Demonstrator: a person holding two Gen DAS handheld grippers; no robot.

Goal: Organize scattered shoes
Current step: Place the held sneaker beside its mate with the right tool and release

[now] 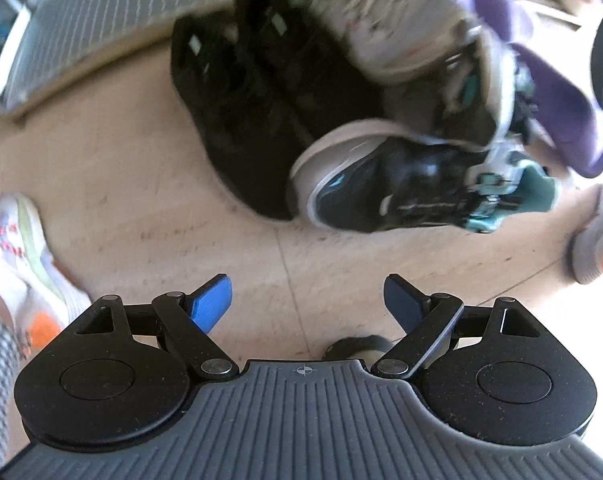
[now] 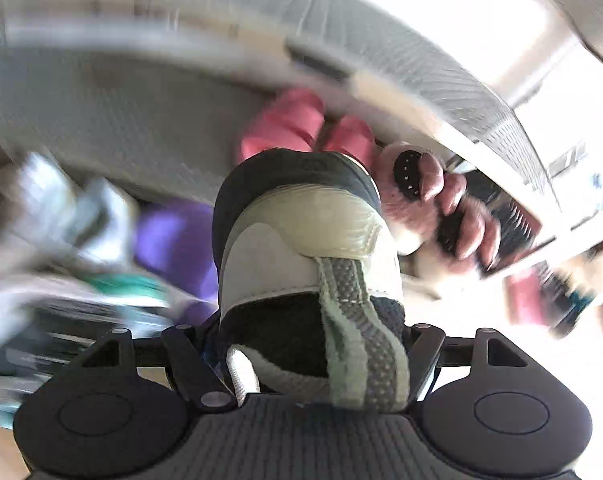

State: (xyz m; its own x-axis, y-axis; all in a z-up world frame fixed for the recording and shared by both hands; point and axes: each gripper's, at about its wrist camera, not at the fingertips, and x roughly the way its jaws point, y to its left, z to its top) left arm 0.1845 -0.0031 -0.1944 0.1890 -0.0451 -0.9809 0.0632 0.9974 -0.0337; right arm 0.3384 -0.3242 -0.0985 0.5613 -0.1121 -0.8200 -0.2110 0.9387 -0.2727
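Left gripper (image 1: 307, 300) jaws wide and empty above the beige floor (image 1: 141, 184), black sneaker pair (image 1: 253, 100) beyond its tips, right gripper (image 2: 307, 344) clamping a grey-and-black mesh sneaker (image 2: 305, 264) by its heel.

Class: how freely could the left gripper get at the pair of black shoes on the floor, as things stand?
Probably freely: the left gripper is open and empty, with bare floor between it and the black shoes. A teal-trimmed sneaker crowds only one side.
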